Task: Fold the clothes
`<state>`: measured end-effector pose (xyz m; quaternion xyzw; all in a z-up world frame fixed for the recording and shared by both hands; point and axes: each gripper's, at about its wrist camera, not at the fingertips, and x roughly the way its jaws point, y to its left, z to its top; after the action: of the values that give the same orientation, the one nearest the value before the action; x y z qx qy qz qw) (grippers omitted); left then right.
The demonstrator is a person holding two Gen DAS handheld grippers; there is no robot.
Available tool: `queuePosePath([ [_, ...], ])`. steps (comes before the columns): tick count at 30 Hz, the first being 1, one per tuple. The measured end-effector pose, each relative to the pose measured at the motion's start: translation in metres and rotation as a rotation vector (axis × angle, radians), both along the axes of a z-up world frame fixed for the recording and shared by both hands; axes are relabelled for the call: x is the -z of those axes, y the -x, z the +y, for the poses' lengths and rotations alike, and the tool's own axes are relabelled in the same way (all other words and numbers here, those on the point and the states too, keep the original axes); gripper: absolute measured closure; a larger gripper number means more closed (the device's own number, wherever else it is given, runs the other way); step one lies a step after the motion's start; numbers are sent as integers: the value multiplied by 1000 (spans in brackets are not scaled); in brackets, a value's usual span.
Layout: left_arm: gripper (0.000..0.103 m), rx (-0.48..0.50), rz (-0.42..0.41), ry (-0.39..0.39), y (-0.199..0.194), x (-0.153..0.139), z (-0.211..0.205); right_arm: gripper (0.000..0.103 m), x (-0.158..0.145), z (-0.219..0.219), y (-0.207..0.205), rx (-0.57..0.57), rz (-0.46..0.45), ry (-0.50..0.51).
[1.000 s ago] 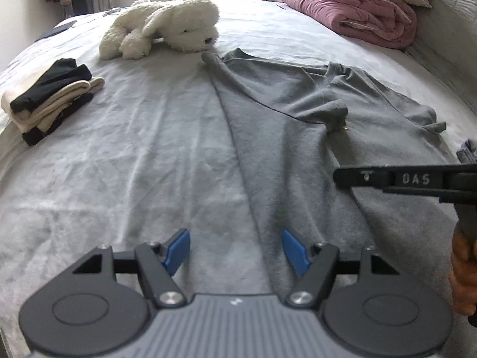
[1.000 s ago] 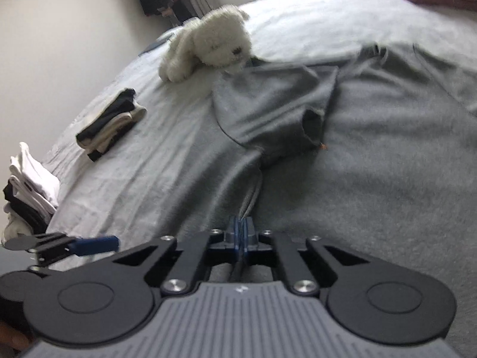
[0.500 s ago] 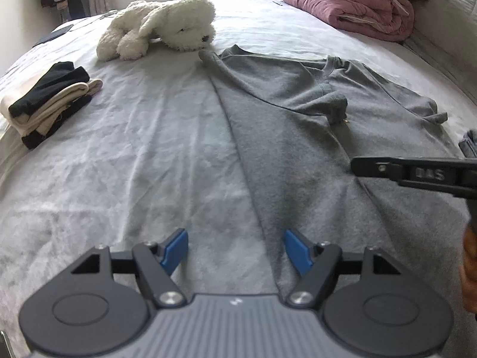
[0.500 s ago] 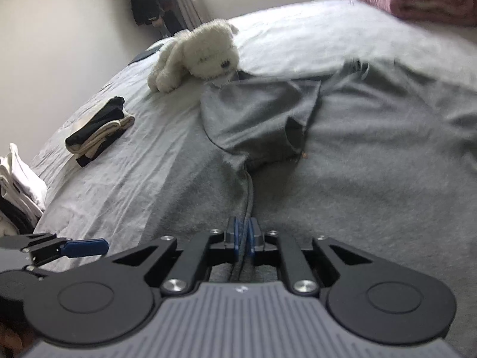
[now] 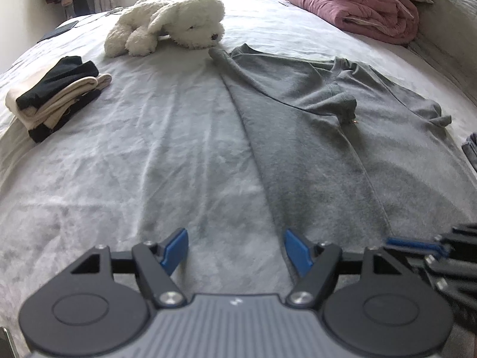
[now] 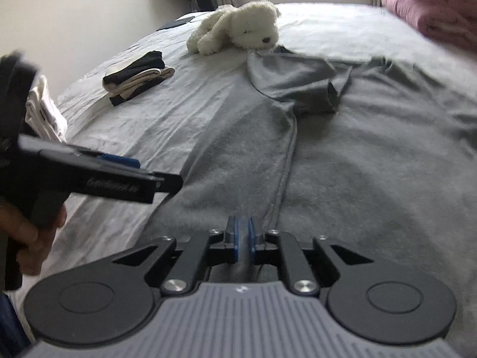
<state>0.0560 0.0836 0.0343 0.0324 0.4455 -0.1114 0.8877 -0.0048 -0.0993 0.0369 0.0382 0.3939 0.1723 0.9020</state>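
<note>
Left wrist view, grey T-shirt (image 5: 342, 149) flat, one sleeve folded inward

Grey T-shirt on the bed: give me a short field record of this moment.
shirt: grey T-shirt flat on bed, one side folded inward
left gripper: open, empty, over the shirt's edge
right gripper: opening, fabric fold between pads
nearby: white plush toy, folded clothes stack, pink blanket
</note>
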Motion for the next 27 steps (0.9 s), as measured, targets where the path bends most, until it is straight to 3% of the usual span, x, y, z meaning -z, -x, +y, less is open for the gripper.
queuePosePath([
  [7,30,-7,2,10,1,1,1,86,4,46,22,-174,-6,-16],
  [18,30,0,-6,-6,4,2,-1,85,9,54,52,-236,37,-65],
  [21,30,-4,-6,2,5,0,0,85,-3,44,55,-179,-14,-86],
  [23,30,-1,-8,15,7,-2,0,85,-5,37,51,-121,-44,-47],
  [25,30,13,-19,17,9,-6,-2,85,0,32,47,-82,-31,4],
  [27,30,29,-33,13,12,-8,-5,85,8,25,48,-62,10,-20],
])
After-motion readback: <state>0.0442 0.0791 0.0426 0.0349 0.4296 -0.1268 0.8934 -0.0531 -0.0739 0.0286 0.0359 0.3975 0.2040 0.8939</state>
